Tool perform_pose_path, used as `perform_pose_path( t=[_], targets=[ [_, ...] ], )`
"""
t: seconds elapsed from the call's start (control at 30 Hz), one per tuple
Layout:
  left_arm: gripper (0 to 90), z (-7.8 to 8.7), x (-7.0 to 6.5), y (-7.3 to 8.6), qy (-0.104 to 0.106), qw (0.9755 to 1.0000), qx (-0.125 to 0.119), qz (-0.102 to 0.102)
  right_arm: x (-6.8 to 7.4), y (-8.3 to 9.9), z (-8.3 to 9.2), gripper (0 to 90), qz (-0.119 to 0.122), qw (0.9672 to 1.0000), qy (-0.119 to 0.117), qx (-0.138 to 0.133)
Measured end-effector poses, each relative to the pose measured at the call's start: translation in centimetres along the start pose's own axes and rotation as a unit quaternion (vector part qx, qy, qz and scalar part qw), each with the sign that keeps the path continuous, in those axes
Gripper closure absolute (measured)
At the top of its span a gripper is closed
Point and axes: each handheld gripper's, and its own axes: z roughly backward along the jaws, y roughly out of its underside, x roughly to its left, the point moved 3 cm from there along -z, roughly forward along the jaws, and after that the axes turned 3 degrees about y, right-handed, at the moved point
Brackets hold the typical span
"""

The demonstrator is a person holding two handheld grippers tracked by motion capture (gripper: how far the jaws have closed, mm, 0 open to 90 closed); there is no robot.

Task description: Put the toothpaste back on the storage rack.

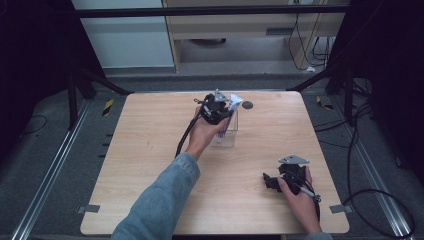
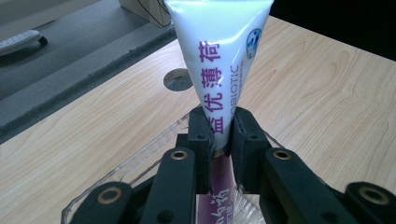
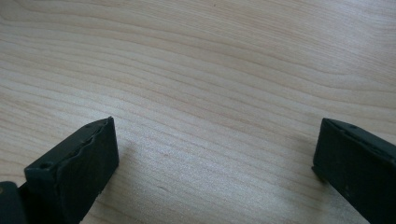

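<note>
Pinching the toothpaste tube (image 2: 219, 70), the left gripper (image 2: 220, 128) hangs over the clear container's rim (image 2: 140, 156).

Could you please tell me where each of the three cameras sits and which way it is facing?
High view: above the person's side, looking forward and down on the table; both forearms and hands show.
Left gripper view: rides the left gripper, looking along its jaws, shut on the tube.
Right gripper view: rides the right gripper, facing bare tabletop, jaws apart.
Shared: high and left views both show the tube over the clear container.

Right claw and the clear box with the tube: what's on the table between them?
Nothing: in the high view, bare wooden table separates the right claw from the clear box.
</note>
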Motion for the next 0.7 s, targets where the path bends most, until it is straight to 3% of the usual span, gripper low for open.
perform_pose_path(
  t=[0.7],
  targets=[
    [78.9, -0.86, 0.13, -0.3, -0.004, 1.0, 0.003, 0.004, 0.0, 0.0, 0.0, 0.3, 0.0, 1.0, 0.0, 0.0]
  ],
)
